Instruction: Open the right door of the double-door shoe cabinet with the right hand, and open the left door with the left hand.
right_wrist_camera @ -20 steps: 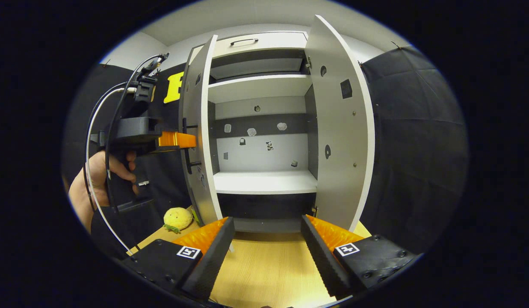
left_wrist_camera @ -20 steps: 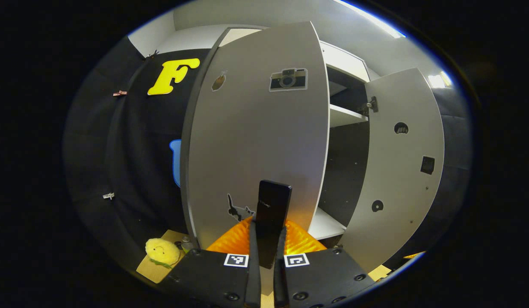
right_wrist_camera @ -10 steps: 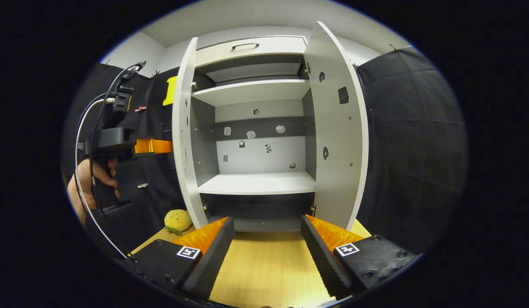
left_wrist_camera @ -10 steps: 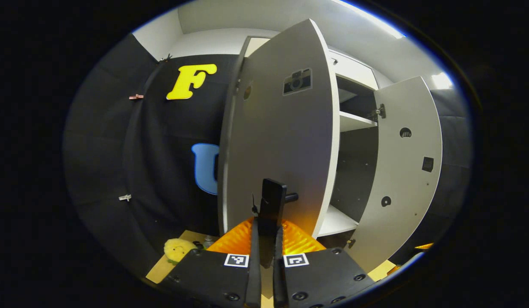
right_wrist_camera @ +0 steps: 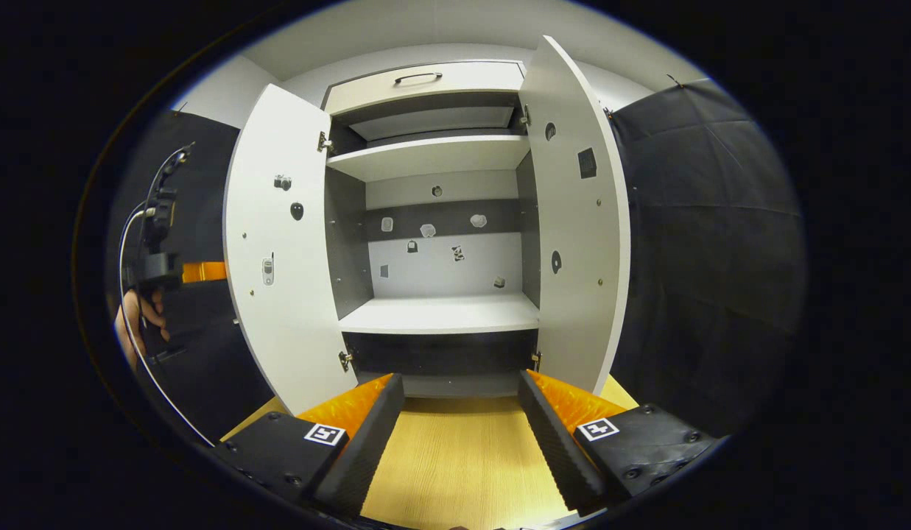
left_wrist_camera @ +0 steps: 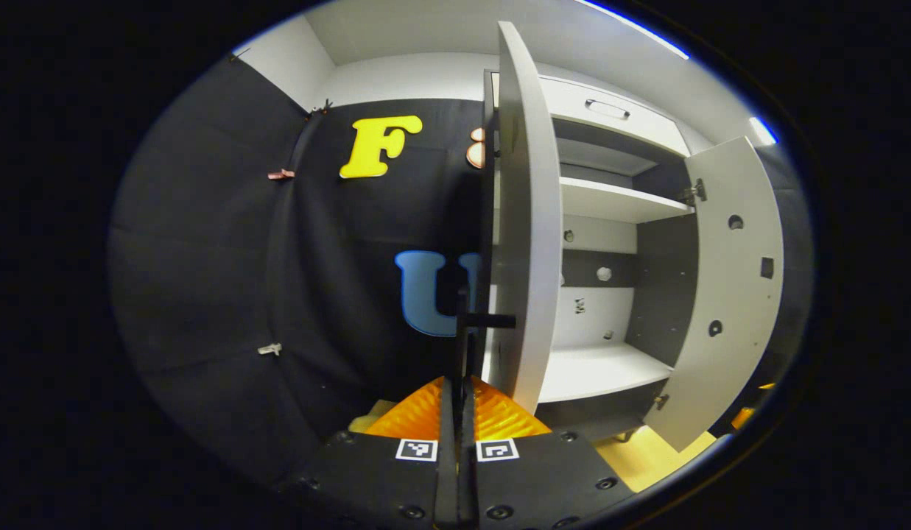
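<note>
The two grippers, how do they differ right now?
The left gripper has its jaws closed on the left door's black handle; the right gripper has its jaws spread wide, holding nothing. The left sits at the left door; the right hangs back over the wooden floor, apart from the right door. Both have orange-backed black fingers.

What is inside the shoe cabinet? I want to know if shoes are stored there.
Inside the shoe cabinet: bare white shelves and small stickers on the back panel. No shoes visible. The dark bottom section can't be made out.
</note>
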`<control>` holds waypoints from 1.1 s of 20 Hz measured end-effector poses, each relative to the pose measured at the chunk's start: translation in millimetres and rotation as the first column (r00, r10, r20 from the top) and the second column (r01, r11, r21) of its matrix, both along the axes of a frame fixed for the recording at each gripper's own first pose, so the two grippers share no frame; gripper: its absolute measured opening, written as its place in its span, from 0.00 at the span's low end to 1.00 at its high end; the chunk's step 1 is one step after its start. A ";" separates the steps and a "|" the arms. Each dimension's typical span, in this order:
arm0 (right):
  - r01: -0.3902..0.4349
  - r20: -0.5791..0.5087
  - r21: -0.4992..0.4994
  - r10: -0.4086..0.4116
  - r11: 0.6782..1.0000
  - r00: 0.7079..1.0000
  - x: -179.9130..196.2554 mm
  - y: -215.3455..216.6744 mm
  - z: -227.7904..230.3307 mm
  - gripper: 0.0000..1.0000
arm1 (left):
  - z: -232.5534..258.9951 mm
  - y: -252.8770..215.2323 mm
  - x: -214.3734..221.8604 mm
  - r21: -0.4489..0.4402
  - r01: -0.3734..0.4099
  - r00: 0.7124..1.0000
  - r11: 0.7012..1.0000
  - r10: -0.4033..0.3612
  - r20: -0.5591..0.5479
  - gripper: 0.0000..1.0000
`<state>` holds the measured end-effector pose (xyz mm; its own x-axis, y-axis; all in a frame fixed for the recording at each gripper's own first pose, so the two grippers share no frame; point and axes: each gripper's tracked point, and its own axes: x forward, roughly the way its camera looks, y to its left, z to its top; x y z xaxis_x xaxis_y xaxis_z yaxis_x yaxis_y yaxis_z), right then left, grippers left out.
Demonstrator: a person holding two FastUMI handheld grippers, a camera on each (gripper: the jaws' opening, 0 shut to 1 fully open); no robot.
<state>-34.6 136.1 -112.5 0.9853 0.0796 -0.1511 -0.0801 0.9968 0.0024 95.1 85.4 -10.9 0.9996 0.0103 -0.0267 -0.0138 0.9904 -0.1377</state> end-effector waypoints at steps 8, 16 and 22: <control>-0.009 0.046 -0.044 0.011 0.999 0.999 7.6 2.8 21.5 0.98 | 13.8 -10.0 -30.9 0.122 -0.064 0.998 0.991 0.061 0.023 0.05; 0.040 0.076 -0.006 -0.039 0.999 0.996 2.8 -26.9 46.1 0.98 | 23.9 -70.6 -69.7 0.108 -0.046 0.997 0.993 0.038 0.072 0.05; 0.063 0.099 -0.015 -0.061 0.998 0.993 -6.5 -45.8 51.6 0.98 | 3.8 -133.1 -84.1 0.155 0.032 0.996 0.987 -0.044 0.078 0.35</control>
